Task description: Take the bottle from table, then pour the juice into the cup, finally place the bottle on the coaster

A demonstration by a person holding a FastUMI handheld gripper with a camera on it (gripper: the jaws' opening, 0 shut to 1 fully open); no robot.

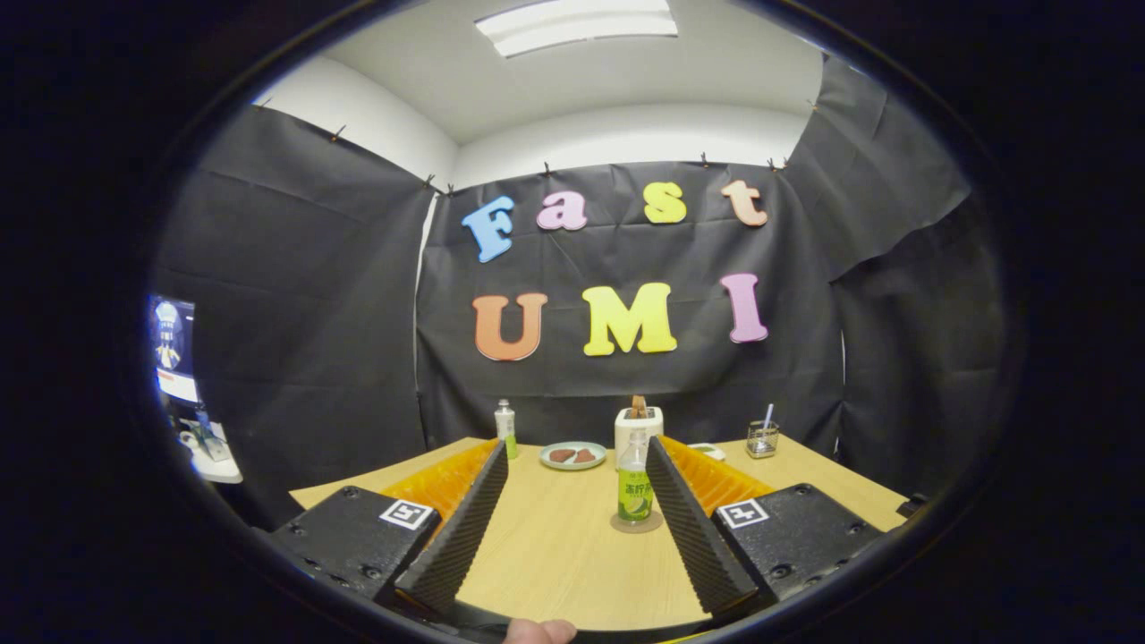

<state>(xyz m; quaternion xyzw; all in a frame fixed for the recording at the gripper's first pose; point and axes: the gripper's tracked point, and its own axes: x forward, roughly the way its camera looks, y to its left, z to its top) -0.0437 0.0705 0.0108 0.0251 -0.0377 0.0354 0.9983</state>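
Green-labelled bottle stands on the round coaster at lower centre of the frame, between the wide-open gripper's fingers nearer the right one, so I judge a sideways drift could tip it

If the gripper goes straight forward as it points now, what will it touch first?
Probably the bottle, standing on a coaster between the open gripper's fingers, nearer one finger. The plate and white toaster lie beyond; depth is unclear.

The camera rides the gripper, facing low across the table toward the booth's wall.
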